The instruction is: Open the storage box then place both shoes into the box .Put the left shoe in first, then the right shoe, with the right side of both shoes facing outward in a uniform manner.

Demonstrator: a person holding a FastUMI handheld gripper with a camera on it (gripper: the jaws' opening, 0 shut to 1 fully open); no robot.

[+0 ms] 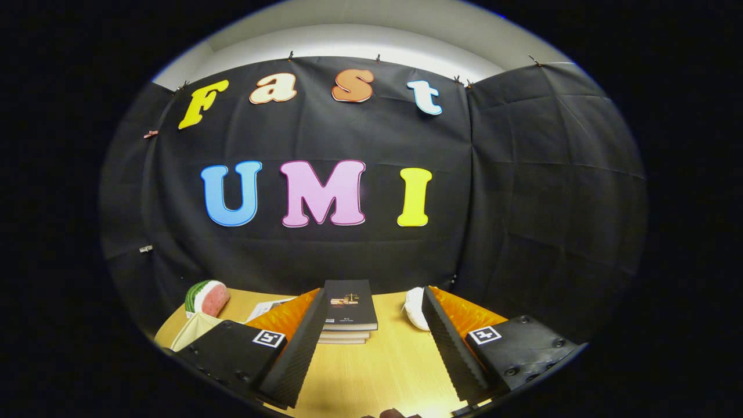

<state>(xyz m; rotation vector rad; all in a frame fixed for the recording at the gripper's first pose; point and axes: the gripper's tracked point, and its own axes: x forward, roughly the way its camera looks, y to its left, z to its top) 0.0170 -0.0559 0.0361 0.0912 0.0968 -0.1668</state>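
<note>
Pale wood grain is seen across the desk (pixel 371 371), which runs from beneath the gripper (pixel 371 354) to the black cloth wall behind it. The gripper's two fingers are held wide apart, with nothing gripped between them; bare desk surface is seen in the gap. Just beyond the fingers, toward the desk's far edge, a small stack of books (pixel 349 313) is laid flat, a dark-covered volume on top and lighter ones beneath it. A watermelon slice (pixel 207 297) is set near the far left corner of the desk, and a pale, folded sheet-like object (pixel 194 331) is seen just in front of it, partly hidden by the left finger. Some printed paper (pixel 268 307) lies between the watermelon slice and the books. A white rounded object (pixel 415 309), possibly part of a shoe, is seen by the far edge beside the right finger, which hides much of it; what it is cannot be told for certain.
</note>
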